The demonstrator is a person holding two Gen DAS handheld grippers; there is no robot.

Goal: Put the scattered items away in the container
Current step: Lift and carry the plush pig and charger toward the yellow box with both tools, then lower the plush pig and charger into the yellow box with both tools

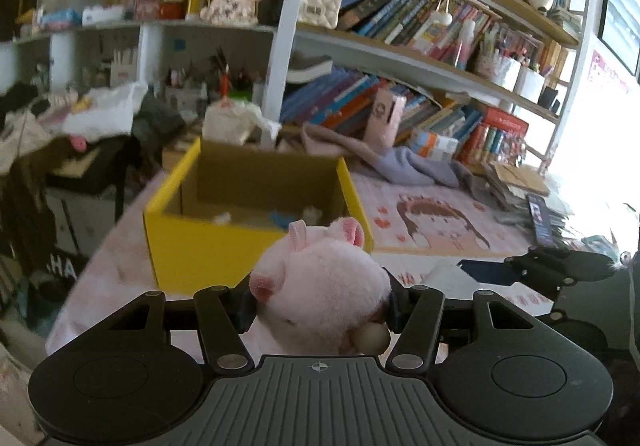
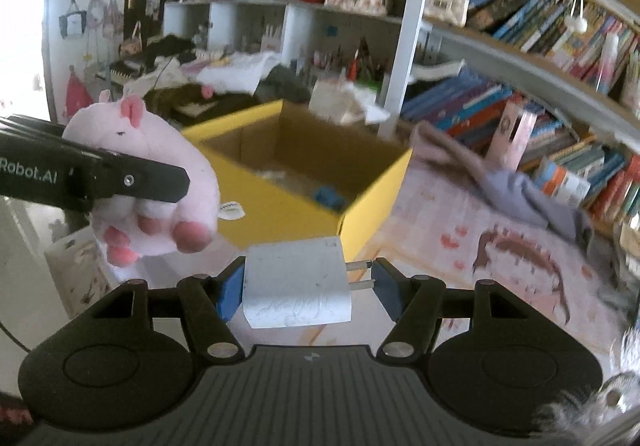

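My left gripper [image 1: 320, 304] is shut on a pink plush pig [image 1: 324, 286], held in the air just in front of the yellow cardboard box [image 1: 192, 246]. The pig also shows in the right wrist view [image 2: 160, 174], clamped by the left gripper's black finger [image 2: 132, 182]. My right gripper [image 2: 306, 288] is shut on a white plug adapter [image 2: 296, 282] with two metal prongs pointing right, held near the box's [image 2: 372, 202] front corner. The box is open and holds a blue item [image 2: 330, 196] and small bits.
The box stands on a pink patterned mat [image 1: 440, 222]. A lilac cloth [image 1: 400, 162] lies behind it against bookshelves [image 1: 400, 106]. A stack of papers and a dark remote [image 1: 540, 218] lie at the right. Cluttered desk [image 1: 60, 134] at the left.
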